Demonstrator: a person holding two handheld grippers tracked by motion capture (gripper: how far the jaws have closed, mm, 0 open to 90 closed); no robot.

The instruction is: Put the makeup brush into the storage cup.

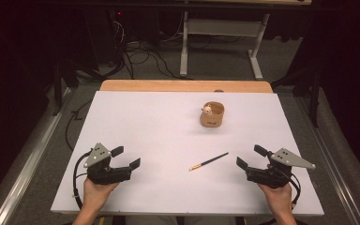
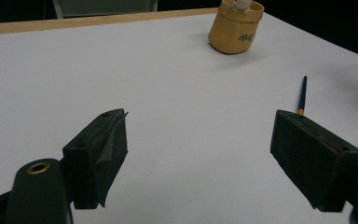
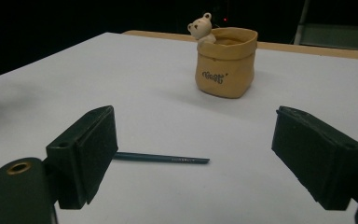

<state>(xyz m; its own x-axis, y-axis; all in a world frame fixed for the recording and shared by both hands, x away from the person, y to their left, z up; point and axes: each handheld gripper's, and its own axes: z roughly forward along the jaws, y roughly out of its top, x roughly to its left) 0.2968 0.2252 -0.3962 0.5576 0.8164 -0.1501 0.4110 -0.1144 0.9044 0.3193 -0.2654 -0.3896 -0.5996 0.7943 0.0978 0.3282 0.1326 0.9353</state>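
A thin dark paintbrush point(image 1: 209, 161) with a light handle end lies flat near the table's front middle; it shows too as the paintbrush point(image 2: 302, 94) and the paintbrush point(image 3: 161, 158). Farther back stands a tan sack-shaped pot point(image 1: 212, 115) with a small bear figure on its rim, also the pot point(image 2: 236, 27) and the pot point(image 3: 224, 61). My left gripper point(image 1: 125, 158) rests at the front left, open and empty, as the left gripper point(image 2: 198, 154) confirms. My right gripper point(image 1: 250, 157) rests at the front right, open and empty, as does the right gripper point(image 3: 196, 149).
The white table top point(image 1: 159, 136) has a wooden strip point(image 1: 185, 86) along its far edge. Beyond it are a grey desk frame point(image 1: 220, 42) and cables point(image 1: 140, 54) on the floor. Dark curtains stand at both sides.
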